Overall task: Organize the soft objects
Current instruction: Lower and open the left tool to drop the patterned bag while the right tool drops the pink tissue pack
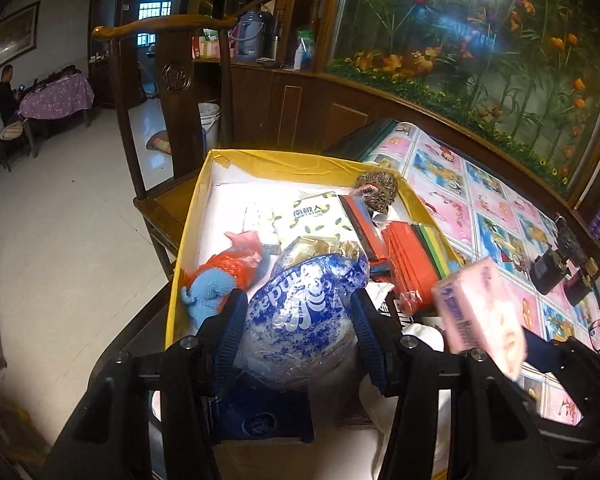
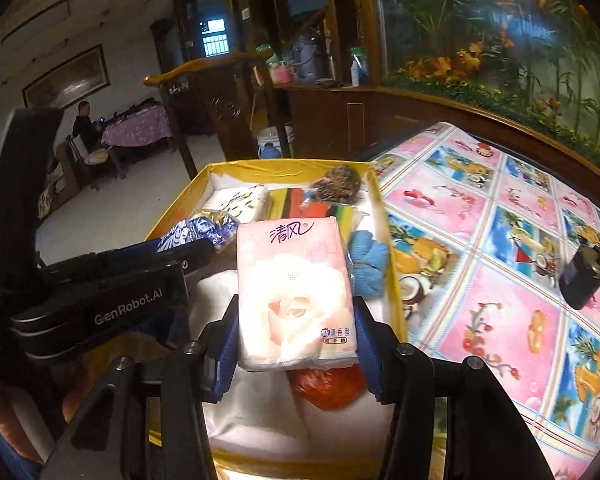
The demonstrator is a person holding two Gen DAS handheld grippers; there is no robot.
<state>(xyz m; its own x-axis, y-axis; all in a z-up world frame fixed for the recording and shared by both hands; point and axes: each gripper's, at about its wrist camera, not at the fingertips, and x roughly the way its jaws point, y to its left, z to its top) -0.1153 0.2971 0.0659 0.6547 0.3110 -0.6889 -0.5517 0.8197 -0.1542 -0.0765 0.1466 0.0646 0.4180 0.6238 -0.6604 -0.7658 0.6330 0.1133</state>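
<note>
My left gripper [image 1: 298, 304] is shut on a blue and white tissue roll pack [image 1: 304, 316], held over the near end of a yellow-rimmed box [image 1: 188, 224]. My right gripper [image 2: 296, 308] is shut on a pink tissue pack [image 2: 296, 292] above the same box [image 2: 392, 264]; the pack also shows blurred in the left wrist view [image 1: 480, 312]. The box holds a blue knitted toy in a red bag [image 1: 220, 280], a white tissue pack with yellow print [image 1: 316, 216], red and yellow sponges [image 1: 412, 260] and a metal scourer [image 1: 376, 192].
The box sits on a table with a pink and blue picture cloth [image 2: 500, 264]. A dark device [image 2: 584, 276] stands on the cloth at the right. A wooden chair [image 1: 172, 80] stands beyond the box. A glass flower cabinet [image 1: 480, 40] lines the back.
</note>
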